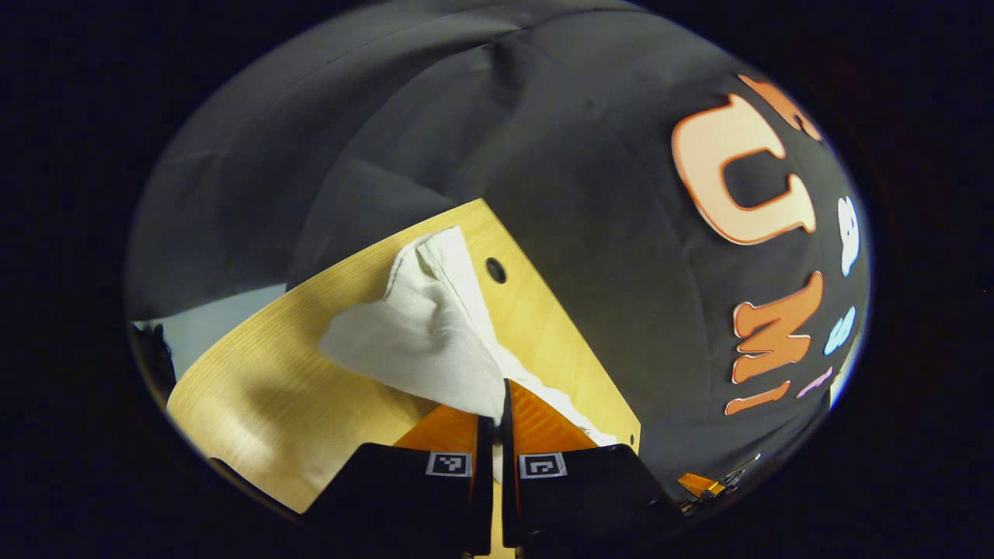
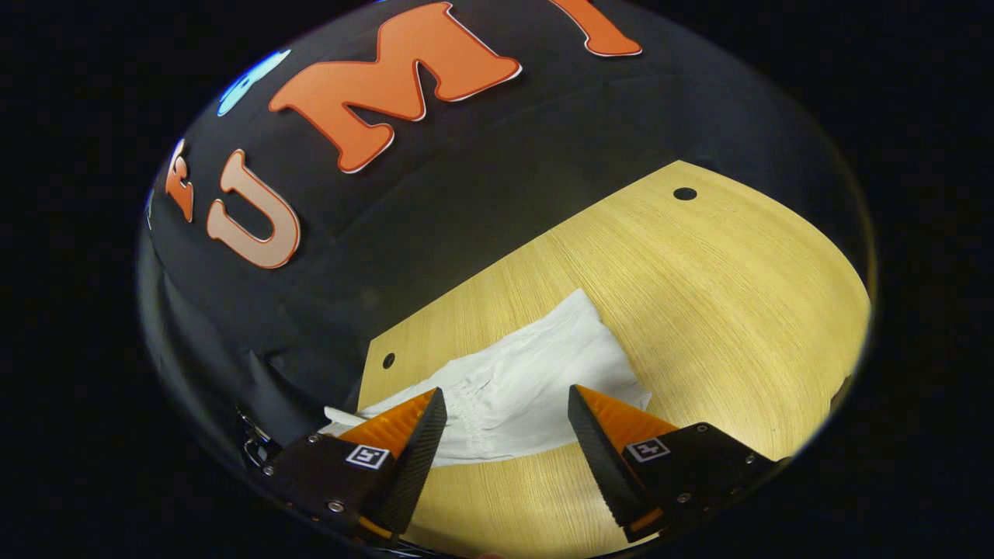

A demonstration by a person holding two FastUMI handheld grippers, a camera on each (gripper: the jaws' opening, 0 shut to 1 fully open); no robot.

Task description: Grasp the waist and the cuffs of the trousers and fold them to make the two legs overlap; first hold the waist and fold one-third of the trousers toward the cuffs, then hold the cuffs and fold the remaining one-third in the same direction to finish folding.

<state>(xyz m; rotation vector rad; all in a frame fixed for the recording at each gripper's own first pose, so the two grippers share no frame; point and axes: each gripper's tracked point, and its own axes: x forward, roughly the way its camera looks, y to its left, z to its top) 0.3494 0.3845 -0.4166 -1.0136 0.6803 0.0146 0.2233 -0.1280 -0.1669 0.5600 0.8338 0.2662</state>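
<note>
No readable brand or label on the white trousers (image 2: 528,388); each finger carries only a small square marker tag. Left gripper (image 1: 497,407) is clamped tight on a fold of the cloth, lifting it in a peak off the wooden table (image 1: 256,380) near the back edge, where a round hole (image 1: 495,269) sits beside the fabric. Right gripper (image 2: 505,404) hangs with fingers spread wide over what looks like the gathered waist, apparently not touching, with plenty of bare tabletop open to its right.
</note>
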